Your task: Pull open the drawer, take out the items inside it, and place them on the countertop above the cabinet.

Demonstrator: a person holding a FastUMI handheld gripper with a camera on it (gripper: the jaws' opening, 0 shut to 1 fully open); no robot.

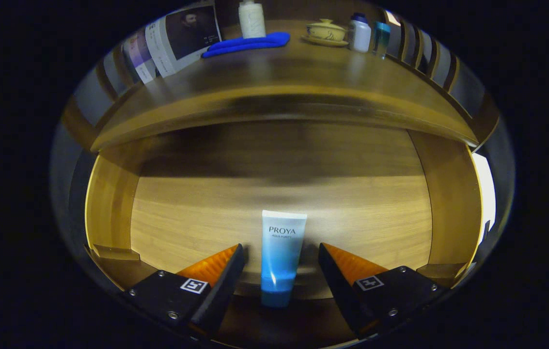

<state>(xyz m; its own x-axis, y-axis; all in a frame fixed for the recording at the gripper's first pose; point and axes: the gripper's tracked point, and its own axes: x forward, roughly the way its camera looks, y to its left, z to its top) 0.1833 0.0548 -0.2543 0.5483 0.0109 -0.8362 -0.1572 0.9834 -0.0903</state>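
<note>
The wooden drawer stands pulled open below the cabinet's countertop. On its floor lies a blue and white tube, its cap end toward me. My gripper hovers over the drawer, open, with one finger on each side of the tube and a clear gap to both. On the countertop rest a blue cloth, a cream bottle, a lidded ceramic bowl on a saucer, a white bottle and a teal bottle.
A magazine leans at the countertop's back left. The drawer's side walls rise left and right of the fingers, and the countertop's front edge overhangs the rear of the drawer.
</note>
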